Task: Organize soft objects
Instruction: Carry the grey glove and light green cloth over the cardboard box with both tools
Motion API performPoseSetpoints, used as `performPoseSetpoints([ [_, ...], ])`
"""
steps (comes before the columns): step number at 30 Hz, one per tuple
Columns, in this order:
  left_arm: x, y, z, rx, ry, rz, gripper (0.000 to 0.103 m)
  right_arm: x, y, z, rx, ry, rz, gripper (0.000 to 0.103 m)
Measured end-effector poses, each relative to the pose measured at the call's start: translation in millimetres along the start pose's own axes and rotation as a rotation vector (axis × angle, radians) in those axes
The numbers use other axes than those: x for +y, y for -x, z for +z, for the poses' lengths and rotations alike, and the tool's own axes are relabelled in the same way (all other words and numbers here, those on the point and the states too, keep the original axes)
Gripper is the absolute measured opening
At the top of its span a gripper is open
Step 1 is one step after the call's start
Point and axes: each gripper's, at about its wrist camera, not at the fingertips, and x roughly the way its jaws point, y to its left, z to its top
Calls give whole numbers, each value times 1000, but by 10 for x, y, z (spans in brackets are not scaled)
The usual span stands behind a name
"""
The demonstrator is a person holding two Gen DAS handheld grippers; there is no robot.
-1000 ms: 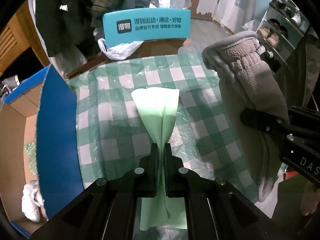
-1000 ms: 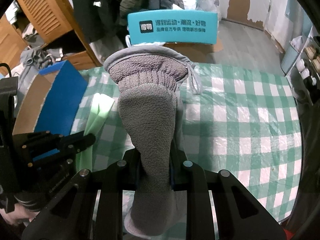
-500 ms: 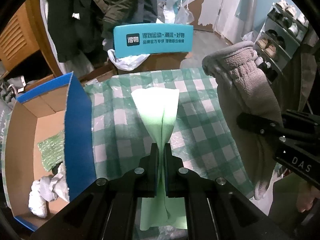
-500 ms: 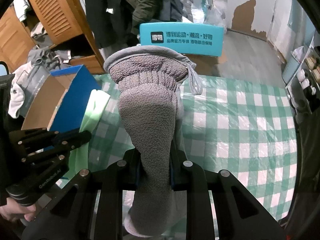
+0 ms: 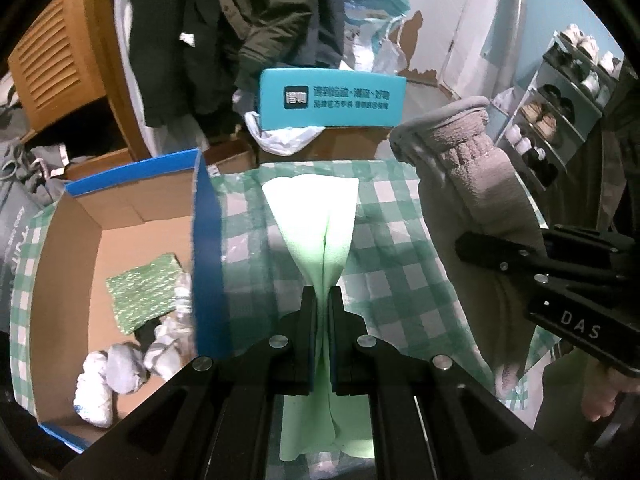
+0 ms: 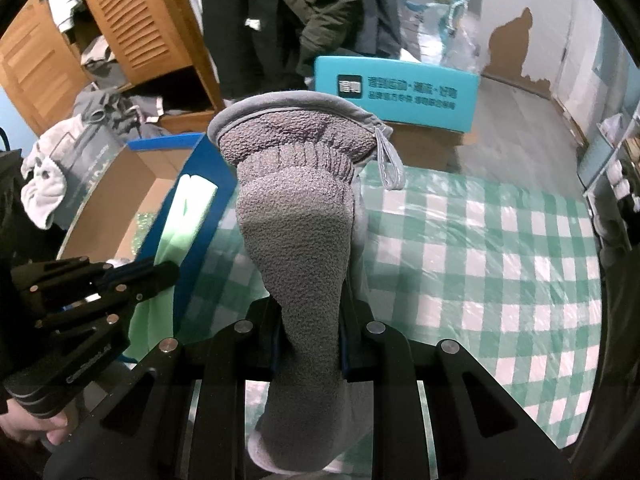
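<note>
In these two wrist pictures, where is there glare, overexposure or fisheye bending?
Left wrist view: the pale green cloth washes out to near white at its far end; the straight turquoise printed box looks bowed, with dark corners around the frame. Right wrist view: the clear plastic cover on the green checked tablecloth shows shiny wrinkles; the grey fleece mitt stays sharp.

the right gripper (image 6: 310, 344) pinches a grey fleece mitt (image 6: 298, 240) above the checked tablecloth (image 6: 480, 260); left of the mitt, the left gripper (image 6: 160, 274) holds a green cloth (image 6: 188, 208) beside the blue box (image 6: 168, 144).
</note>
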Motion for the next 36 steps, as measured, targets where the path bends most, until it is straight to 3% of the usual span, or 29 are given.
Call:
performPoseSetpoints([
  [36,1484,498,-105,-98,240,121,5,1348,-377,627,21,149,149,19],
])
